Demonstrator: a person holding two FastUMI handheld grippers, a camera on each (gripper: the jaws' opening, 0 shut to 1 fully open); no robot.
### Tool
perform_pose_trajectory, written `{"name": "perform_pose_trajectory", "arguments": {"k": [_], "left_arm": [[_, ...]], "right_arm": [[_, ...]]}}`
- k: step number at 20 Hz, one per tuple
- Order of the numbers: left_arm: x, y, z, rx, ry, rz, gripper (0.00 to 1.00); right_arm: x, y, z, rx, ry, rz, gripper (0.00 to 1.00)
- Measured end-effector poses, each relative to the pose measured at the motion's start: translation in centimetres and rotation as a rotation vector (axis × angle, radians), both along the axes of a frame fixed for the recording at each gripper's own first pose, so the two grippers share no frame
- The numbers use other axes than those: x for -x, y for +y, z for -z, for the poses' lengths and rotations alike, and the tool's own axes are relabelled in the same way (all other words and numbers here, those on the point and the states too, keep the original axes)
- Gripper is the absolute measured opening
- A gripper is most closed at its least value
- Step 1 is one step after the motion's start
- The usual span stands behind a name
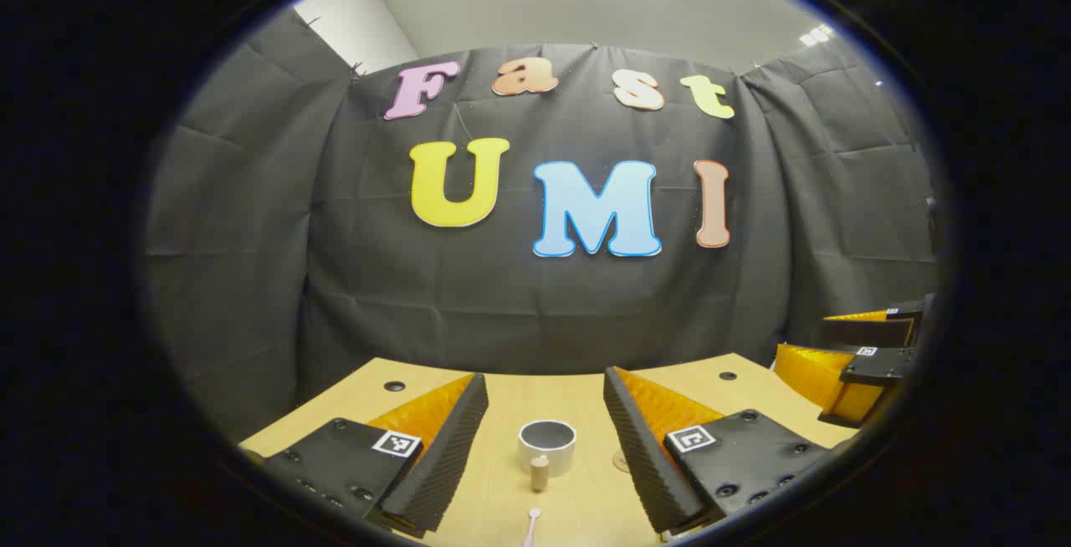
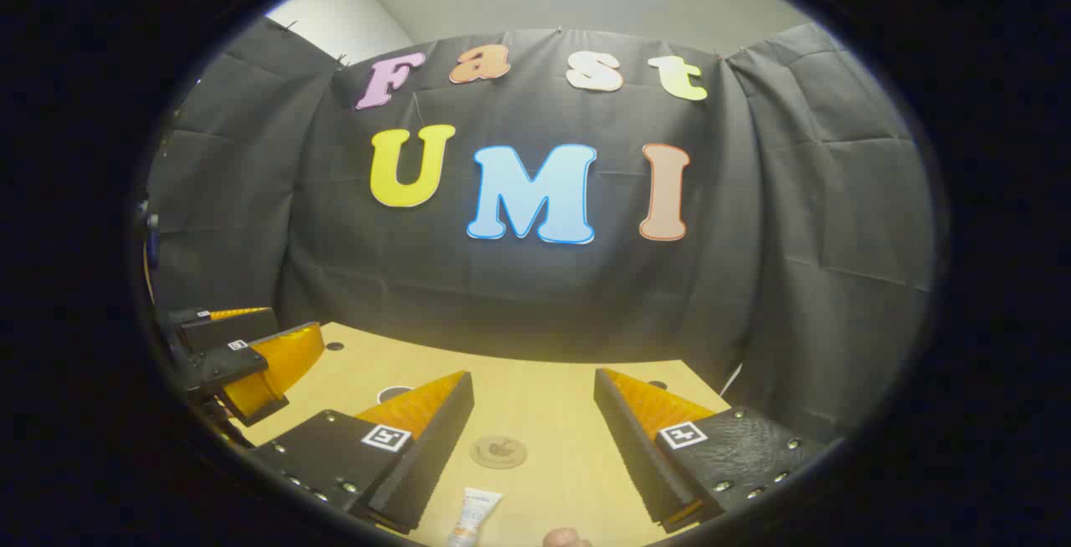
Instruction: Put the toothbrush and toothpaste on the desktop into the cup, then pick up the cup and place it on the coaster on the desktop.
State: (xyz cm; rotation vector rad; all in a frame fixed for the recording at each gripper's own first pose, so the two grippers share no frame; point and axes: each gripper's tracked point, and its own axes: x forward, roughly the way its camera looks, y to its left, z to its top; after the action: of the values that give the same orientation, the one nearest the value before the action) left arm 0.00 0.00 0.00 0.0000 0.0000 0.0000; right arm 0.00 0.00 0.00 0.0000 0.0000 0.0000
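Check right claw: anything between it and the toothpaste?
Nothing visible. The right claw is open, and the toothpaste lies on the desk low between its fingers, with bare wood around it. The coaster sits farther ahead, apart from the tube.

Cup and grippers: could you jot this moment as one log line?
stage: start | left gripper: open, facing cup | right gripper: open, over coaster | toothpaste: on desk | cup: empty
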Motion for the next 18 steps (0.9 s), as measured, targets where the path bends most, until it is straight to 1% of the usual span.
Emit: {"name": "perform_pose_trajectory", "arguments": {"k": [7, 10, 18], "left_arm": [[0.1, 0.1, 0.2, -0.009, 0.017, 0.006, 0.98], [0.1, 0.1, 0.3, -0.018, 0.025, 0.005, 0.98], [0.1, 0.1, 0.2, -0.039, 0.017, 0.01, 0.98]], "right_arm": [[0.0, 0.8, 1.0, 0.002, 0.04, -0.022, 0.93], [0.1, 1.0, 1.1, 0.0, 0.047, -0.029, 0.92], [0.3, 1.2, 1.3, -0.018, 0.066, -0.028, 0.93]]}}
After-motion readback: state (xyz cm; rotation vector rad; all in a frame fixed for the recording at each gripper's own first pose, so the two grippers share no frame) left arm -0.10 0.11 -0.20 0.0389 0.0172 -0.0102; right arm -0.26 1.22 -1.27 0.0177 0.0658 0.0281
